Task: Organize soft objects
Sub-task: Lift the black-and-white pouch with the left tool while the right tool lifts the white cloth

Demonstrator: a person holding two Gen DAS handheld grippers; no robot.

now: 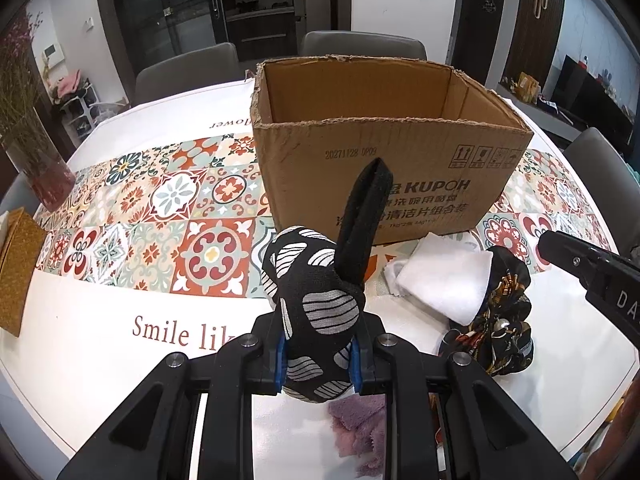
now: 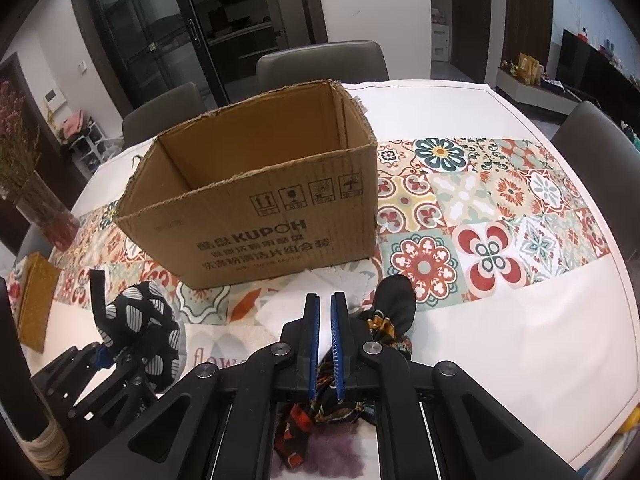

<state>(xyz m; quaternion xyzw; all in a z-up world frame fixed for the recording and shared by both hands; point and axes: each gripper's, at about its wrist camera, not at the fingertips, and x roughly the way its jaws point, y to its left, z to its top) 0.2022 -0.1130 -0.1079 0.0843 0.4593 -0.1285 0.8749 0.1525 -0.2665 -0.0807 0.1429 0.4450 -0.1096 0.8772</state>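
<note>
Both claws loaded, box (image 1: pixel 392 152) waits beyond.
Left claw (image 1: pixel 318 360) clamps the pouch (image 1: pixel 316 304); right claw (image 2: pixel 324 344) pinches the scarf (image 2: pixel 384 320) thinly — it could slip free.

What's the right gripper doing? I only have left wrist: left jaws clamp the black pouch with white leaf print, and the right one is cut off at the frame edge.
Observer: The right gripper has its jaws shut on the black silky scarf with orange and gold print.
Operator: Where in the jaws?
Observer: Far back between the blue pads; nothing sits between the tips.
Operator: Tangled with the pouch?
Observer: No, the black leaf-print pouch sits apart, off to the left.
</note>
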